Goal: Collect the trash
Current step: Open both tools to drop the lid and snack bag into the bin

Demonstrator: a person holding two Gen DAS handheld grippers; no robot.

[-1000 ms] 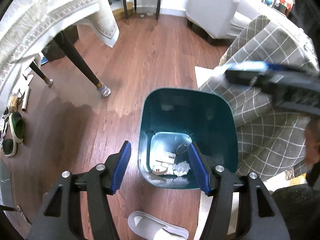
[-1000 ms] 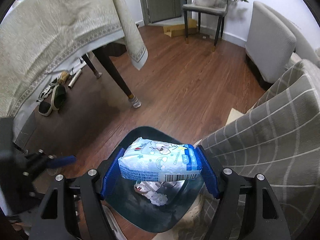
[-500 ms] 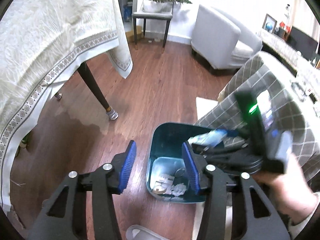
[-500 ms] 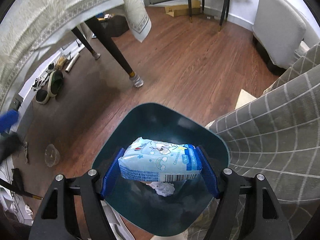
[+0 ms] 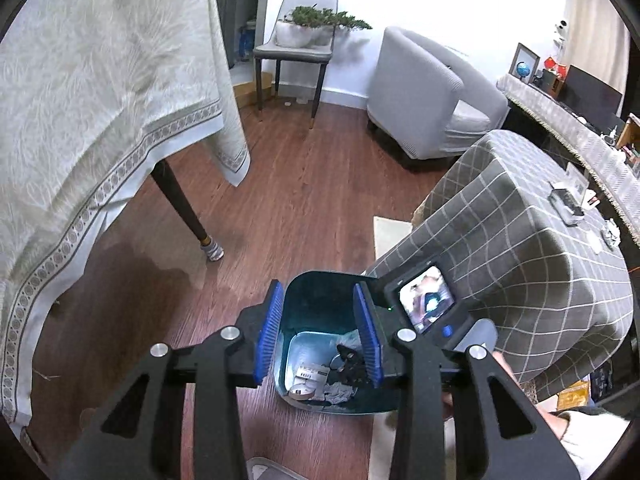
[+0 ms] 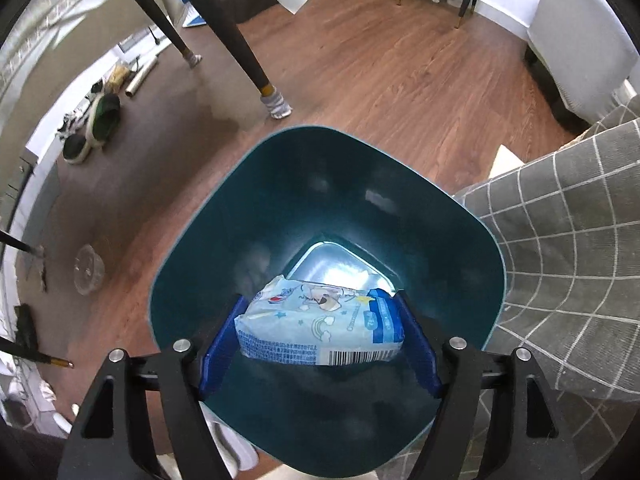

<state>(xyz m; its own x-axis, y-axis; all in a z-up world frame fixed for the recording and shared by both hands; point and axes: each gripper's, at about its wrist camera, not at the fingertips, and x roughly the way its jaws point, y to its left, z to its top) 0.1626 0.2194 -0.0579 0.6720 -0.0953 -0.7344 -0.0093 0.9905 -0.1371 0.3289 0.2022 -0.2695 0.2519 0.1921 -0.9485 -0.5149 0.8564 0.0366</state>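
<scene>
1. Your right gripper (image 6: 320, 344) is clamped on the light blue tissue pack (image 6: 320, 330), one blue pad against each end. The pack hangs inside the mouth of the teal trash bin (image 6: 248, 208), whose rim now fills the right wrist view from 9 to 3 o'clock; half a second ago the rim sat smaller and lower, so you have carried the pack down and in.
2. Your left gripper (image 5: 318, 336) holds nothing, its fingers apart. It has pulled up and back: the bin (image 5: 320, 284) is small at 6 o'clock, where a second ago it filled the lower centre.
3. Crumpled paper and a labelled scrap (image 5: 310, 372) lie on the bin's floor.
4. In the left wrist view your right gripper's body, with a lit screen (image 5: 426, 304), sits just past the right finger at 4 o'clock.
5. The bin stands on a brown wood-plank floor (image 6: 380, 80), close beside a grey checked cover (image 6: 568, 264) at 3 o'clock.
6. A cream tablecloth (image 5: 100, 100) hangs at 10 o'clock, a dark table leg (image 6: 236, 40) at 11, a grey armchair (image 5: 428, 92) at 1.
</scene>
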